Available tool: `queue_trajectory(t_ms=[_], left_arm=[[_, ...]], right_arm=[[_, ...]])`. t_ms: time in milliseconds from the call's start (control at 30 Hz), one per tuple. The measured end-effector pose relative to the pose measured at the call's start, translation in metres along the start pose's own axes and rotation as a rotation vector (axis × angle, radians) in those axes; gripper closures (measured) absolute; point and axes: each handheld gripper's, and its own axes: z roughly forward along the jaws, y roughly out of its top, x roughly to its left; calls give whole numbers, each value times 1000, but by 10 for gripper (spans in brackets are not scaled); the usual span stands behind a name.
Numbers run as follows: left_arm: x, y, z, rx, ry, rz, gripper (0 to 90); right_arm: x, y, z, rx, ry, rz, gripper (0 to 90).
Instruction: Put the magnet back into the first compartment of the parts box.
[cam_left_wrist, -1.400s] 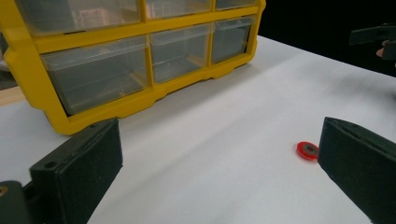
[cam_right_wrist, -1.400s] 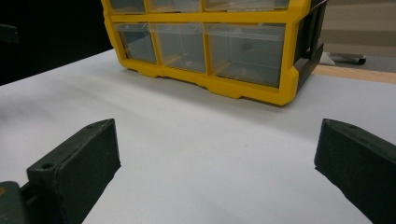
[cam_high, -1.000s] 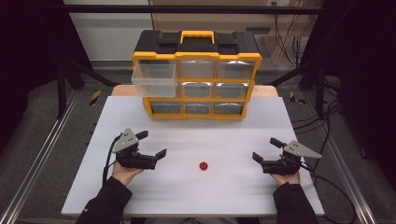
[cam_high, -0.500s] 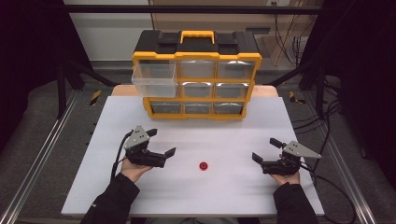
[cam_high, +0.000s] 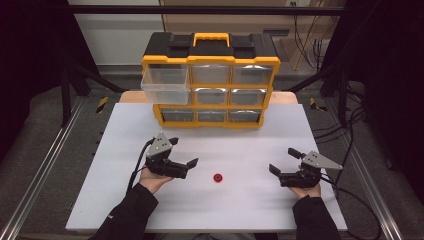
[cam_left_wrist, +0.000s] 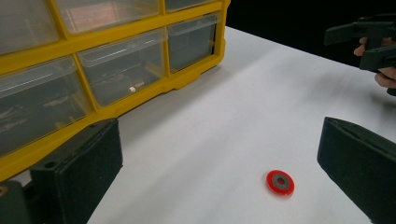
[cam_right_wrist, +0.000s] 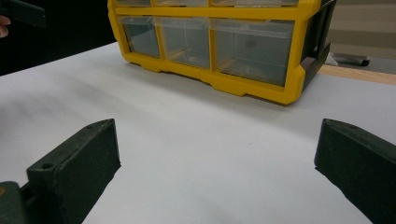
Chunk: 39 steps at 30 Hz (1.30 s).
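White tabletop (cam_high: 240, 210) fills the middle of the high view, ringed by dark floor and black frame rails, with a yellow drawer cabinet (cam_high: 210, 82) standing at its far edge. One clear drawer (cam_high: 165, 85) at the cabinet's upper left is pulled out and looks empty from above.

The change over the last second is all on the left. The left gripper (cam_high: 182, 152) has slid from the left part of the table toward the centre, and now sits just left of a small red washer (cam_high: 217, 178) lying flat in the lower middle of the frame. Its jaws stand wide apart and hold nothing. In the left gripper view the washer (cam_left_wrist: 280, 182) lies on the table in the lower right, between the two black jaws but closer to the right one, and not touching either.

The right gripper (cam_high: 285, 161) has not moved: it rests at the lower right of the table, well apart from the washer, jaws also spread wide and empty. Its own view looks across bare table to the cabinet's bottom row (cam_right_wrist: 210, 42).

Judging from this, the left hand is lining up to pick up the washer, and the open drawer is the likely place for it. The approach looks nearly finished; what remains is to centre the washer between the jaws, lower them and close. A thin flat piece on a smooth surface may slip aside as the jaws close.
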Motion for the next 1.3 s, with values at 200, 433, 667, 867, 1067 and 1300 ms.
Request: queue_trajectory(t_ms=[200, 433, 667, 867, 1067, 1300], left_arm=[[-4, 2, 8, 12, -9, 4, 0], [-9, 4, 17, 31, -27, 13, 0], [-17, 7, 27, 46, -40, 28, 0], [-23, 8, 38, 64, -55, 30, 0], [-30, 9, 50, 83, -72, 38, 0], [-33, 4, 62, 123, -87, 42, 0]], right_arm=[[0, 0, 1, 3, 0, 0, 4], [0, 0, 1, 4, 3, 3, 4], [1, 0, 1, 8, 5, 1, 4], [1, 0, 1, 8, 8, 6, 4], [1, 0, 1, 7, 8, 1, 4], [1, 0, 1, 7, 7, 5, 4]])
